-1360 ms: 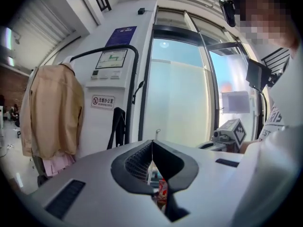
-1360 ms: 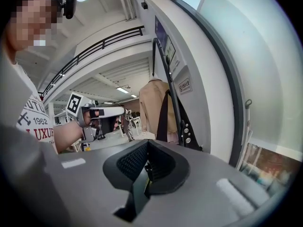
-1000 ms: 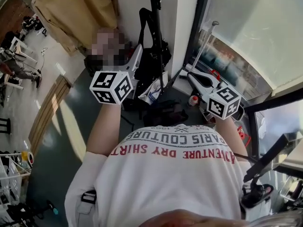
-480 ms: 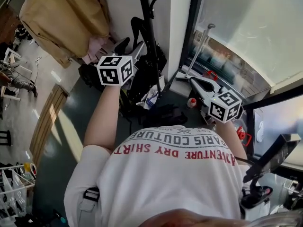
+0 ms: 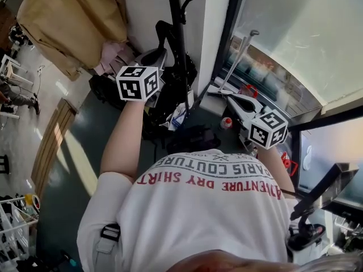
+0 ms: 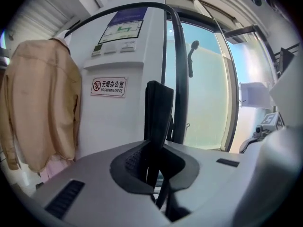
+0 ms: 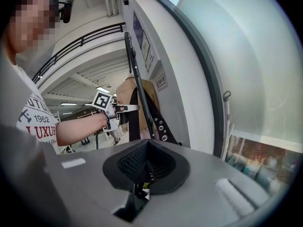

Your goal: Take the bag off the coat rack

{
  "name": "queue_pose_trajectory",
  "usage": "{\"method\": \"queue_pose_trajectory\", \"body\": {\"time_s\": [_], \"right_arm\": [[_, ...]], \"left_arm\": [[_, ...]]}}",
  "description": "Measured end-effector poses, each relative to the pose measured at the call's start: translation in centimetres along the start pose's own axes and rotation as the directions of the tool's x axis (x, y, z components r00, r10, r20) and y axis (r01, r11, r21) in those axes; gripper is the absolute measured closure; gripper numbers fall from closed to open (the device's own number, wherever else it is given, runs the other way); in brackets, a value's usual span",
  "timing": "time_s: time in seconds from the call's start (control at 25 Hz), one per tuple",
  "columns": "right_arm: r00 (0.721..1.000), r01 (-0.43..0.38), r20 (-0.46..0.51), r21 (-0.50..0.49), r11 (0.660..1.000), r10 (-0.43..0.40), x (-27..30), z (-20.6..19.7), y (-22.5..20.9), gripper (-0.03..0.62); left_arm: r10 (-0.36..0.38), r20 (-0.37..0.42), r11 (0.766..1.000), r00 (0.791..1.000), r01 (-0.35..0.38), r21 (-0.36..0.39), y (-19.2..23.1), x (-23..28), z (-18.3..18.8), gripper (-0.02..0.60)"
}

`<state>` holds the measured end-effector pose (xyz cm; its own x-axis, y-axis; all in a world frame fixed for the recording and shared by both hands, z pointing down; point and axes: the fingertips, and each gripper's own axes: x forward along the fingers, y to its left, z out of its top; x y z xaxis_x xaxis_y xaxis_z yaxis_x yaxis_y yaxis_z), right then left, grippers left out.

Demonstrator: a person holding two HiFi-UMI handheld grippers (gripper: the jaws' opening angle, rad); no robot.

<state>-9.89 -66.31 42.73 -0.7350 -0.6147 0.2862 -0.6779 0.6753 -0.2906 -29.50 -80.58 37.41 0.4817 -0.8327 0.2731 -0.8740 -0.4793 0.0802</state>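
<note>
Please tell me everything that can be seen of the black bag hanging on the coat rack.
The bag is black, soft, seemingly fabric, and hangs against the black coat rack pole beside the white wall. Its flat strap loops upward; a strap part carries metal eyelets. The left gripper, whose jaws have just been closing, is clamped on the strap.

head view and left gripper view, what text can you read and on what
"无烟办公室 NO SMOKING OFFICE": red-and-white sign on the white pillar.
"PARIS COUTURE", "ADVENTURE DRY SHIRT": white shirt, upside down.
Posters above the sign: too small to read.
</note>
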Motion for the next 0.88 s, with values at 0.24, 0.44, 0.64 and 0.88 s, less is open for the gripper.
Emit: {"method": "queue_pose_trajectory", "body": {"time_s": [0.24,0.44,0.64,0.88], "right_arm": [[1.0,0.005,-0.017,0.009,1.0,-0.005,0.0,-0.5,-0.4,0.592],[1.0,0.002,-0.029,0.013,1.0,-0.002,0.1,-1.0,-0.3,0.592],[1.0,0.014,-0.024,0.015,1.0,-0.014,0.0,-1.3,-0.8,0.592],[0.999,0.032,-0.024,0.024,0.999,-0.031,-0.7,-1.4,-1.5,0.592]], "left_arm": [[-0.057,0.022,0.997,0.998,0.058,-0.055,-0.9,-0.5,0.4,0.569],[-0.088,0.065,0.988,0.994,0.095,-0.122,-1.1,-1.4,2.0,0.571],[-0.1,0.113,0.985,0.989,0.114,-0.129,-0.9,-1.7,4.3,0.572],[-0.102,0.158,0.987,0.982,0.12,-0.103,-1.3,-1.9,8.1,0.572]]}}
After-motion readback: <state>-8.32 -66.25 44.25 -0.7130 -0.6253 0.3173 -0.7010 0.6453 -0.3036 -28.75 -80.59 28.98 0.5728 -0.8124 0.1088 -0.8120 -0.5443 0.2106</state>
